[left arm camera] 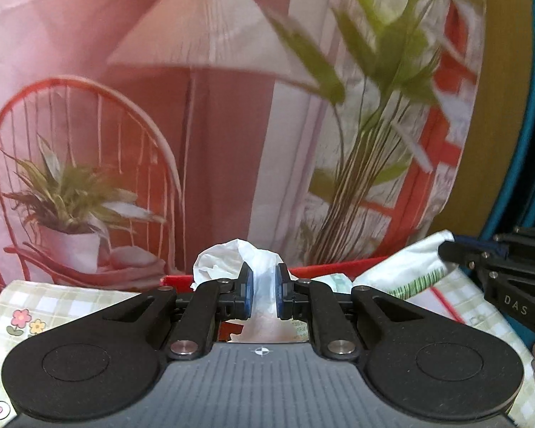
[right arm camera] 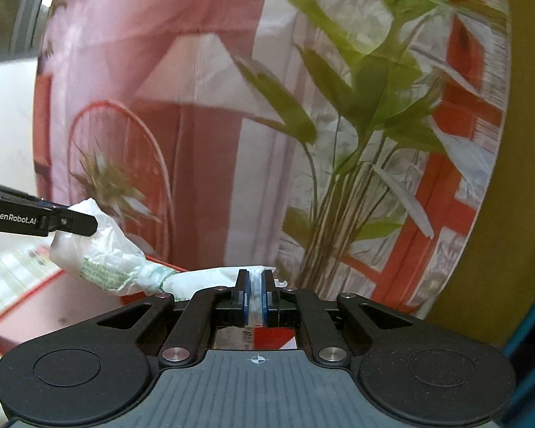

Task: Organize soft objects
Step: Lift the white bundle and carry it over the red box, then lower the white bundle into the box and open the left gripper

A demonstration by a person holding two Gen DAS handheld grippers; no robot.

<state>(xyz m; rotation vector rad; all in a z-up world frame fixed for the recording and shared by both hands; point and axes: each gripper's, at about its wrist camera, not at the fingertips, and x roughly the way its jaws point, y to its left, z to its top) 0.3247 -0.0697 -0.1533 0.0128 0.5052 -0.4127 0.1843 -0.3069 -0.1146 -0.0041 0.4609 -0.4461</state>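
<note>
My left claw is clamped on one end of the white plastic bag, and my right claw pinches the other end, the bag stretched between them above a red box, the printed backdrop just beyond.
</note>
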